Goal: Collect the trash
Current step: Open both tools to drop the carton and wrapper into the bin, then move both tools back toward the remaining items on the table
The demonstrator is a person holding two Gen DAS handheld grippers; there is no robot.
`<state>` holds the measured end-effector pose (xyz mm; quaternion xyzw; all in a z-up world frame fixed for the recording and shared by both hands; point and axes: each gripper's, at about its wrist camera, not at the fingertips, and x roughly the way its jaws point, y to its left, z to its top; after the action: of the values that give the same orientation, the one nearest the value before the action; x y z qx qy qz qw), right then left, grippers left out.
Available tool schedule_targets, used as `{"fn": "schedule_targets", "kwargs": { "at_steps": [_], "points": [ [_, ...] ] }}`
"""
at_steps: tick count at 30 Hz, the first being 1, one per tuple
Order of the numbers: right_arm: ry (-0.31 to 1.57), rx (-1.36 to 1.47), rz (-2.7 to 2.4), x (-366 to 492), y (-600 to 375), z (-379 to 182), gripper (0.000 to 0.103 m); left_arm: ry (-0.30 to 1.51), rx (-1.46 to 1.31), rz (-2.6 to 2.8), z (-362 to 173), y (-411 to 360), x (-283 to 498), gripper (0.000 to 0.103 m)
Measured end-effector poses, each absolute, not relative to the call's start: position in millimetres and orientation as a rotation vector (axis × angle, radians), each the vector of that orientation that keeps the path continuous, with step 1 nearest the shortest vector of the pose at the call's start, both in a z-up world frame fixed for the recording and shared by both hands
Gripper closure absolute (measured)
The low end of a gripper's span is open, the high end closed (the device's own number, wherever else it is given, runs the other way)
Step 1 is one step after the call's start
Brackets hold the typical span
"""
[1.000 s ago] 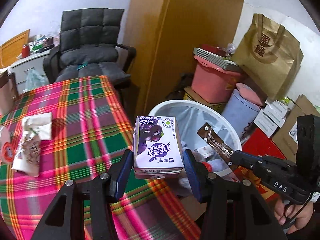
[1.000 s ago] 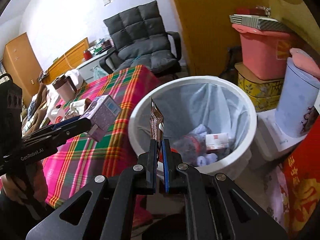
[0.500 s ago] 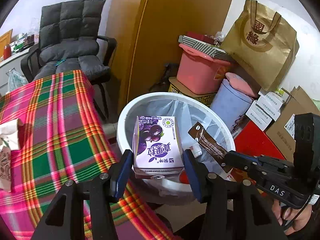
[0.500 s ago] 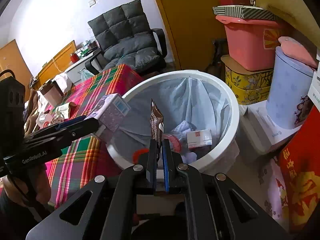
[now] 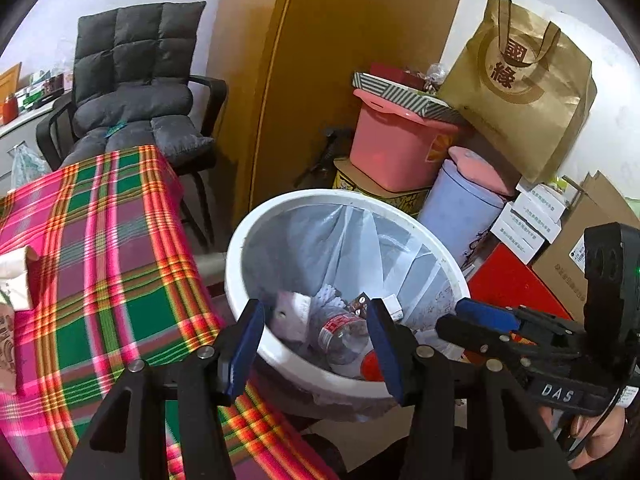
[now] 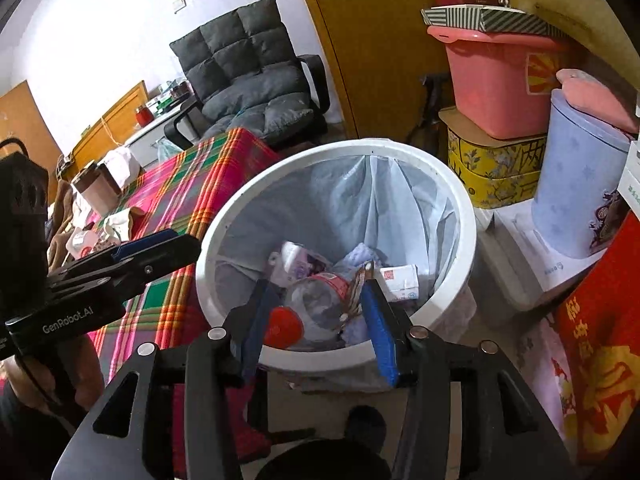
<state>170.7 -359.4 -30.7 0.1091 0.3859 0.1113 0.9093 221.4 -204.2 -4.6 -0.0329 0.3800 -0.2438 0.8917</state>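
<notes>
Both grippers hang over the white lined trash bin [image 5: 240, 240] [image 6: 208, 248]. My left gripper [image 5: 316, 312] [image 6: 160, 244] stands open with nothing between its pads. The purple milk carton [image 6: 294, 266] [image 5: 290, 312] lies inside the bin beside a clear plastic bottle [image 6: 316, 304] [image 5: 340, 332] with a red cap. My right gripper [image 6: 316, 292] [image 5: 472, 316] has its jaws opening. The brown sachet [image 6: 356, 288] [image 5: 360, 306] shows between them close to the right pad, unpinched, down among the trash.
A table under a pink-and-green plaid cloth [image 5: 100, 248] touches the bin's left side, with wrappers [image 5: 12, 308] at its left edge. Behind it stands a grey padded chair [image 5: 132, 92]. A pink box [image 5: 396, 148], a lilac canister [image 5: 460, 212] and a red box [image 5: 508, 284] crowd the right.
The purple carton has left my left gripper and now lies in the bin. My right jaws have parted and the brown sachet has dropped from them.
</notes>
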Motion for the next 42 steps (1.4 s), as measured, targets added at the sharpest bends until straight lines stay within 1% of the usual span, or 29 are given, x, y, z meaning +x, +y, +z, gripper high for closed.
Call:
{"fn": "schedule_targets", "kwargs": {
  "at_steps": [16, 42],
  "points": [
    [0.732, 0.195, 0.337, 147.9, -323.3, -14.9, 0.054, 0.753, -0.129, -0.361, 8.8, -137.3, 178.3, 0.05],
    [0.762, 0.045, 0.577, 136.1, -215.0, -12.3, 0.054, 0.738, -0.236, -0.071, 2.5, 0.2, 106.3, 0.05]
  ]
}}
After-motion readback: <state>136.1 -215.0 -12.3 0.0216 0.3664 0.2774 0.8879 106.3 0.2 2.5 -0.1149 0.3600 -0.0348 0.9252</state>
